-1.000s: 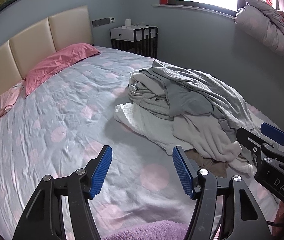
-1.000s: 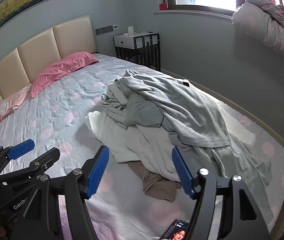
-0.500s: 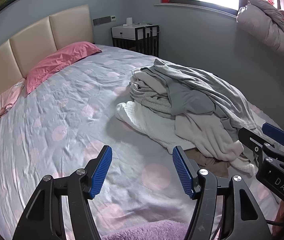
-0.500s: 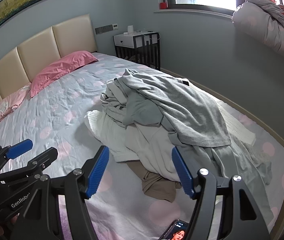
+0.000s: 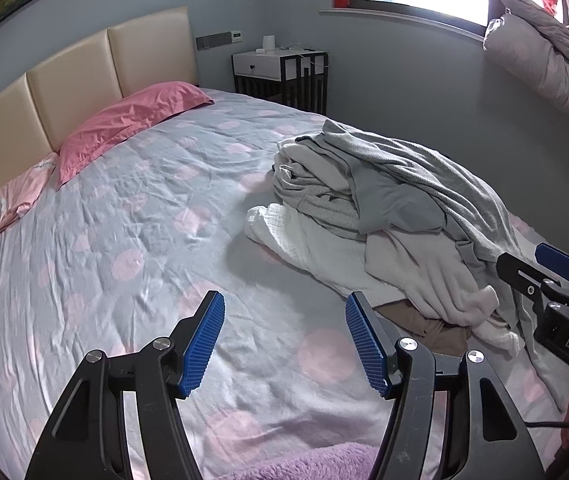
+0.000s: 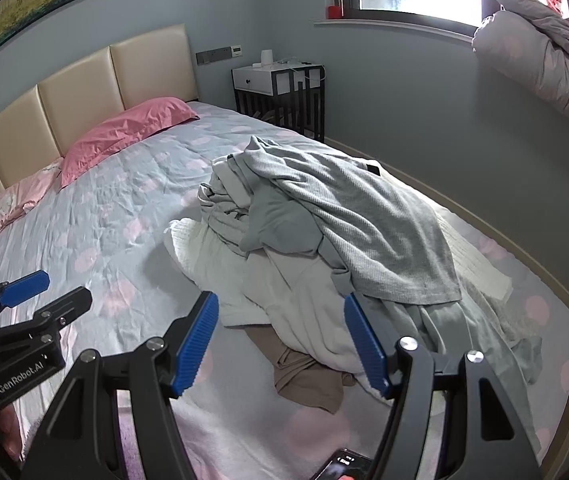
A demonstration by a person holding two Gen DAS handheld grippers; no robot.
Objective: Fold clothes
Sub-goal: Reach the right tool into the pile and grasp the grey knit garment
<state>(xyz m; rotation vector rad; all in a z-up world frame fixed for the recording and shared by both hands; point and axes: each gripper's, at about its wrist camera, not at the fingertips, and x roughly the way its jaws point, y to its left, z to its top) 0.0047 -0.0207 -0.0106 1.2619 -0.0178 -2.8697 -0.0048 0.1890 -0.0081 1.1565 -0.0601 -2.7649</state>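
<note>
Bed (image 5: 132, 216): your open room is the bare sheet left of the clothes pile (image 5: 384, 208), which sits toward the bed's wall-side edge. Left gripper (image 5: 284, 340): jaws wide, holding nothing, above bare sheet. Right gripper (image 6: 280, 344): jaws wide, empty, over the pile's near edge.
</note>
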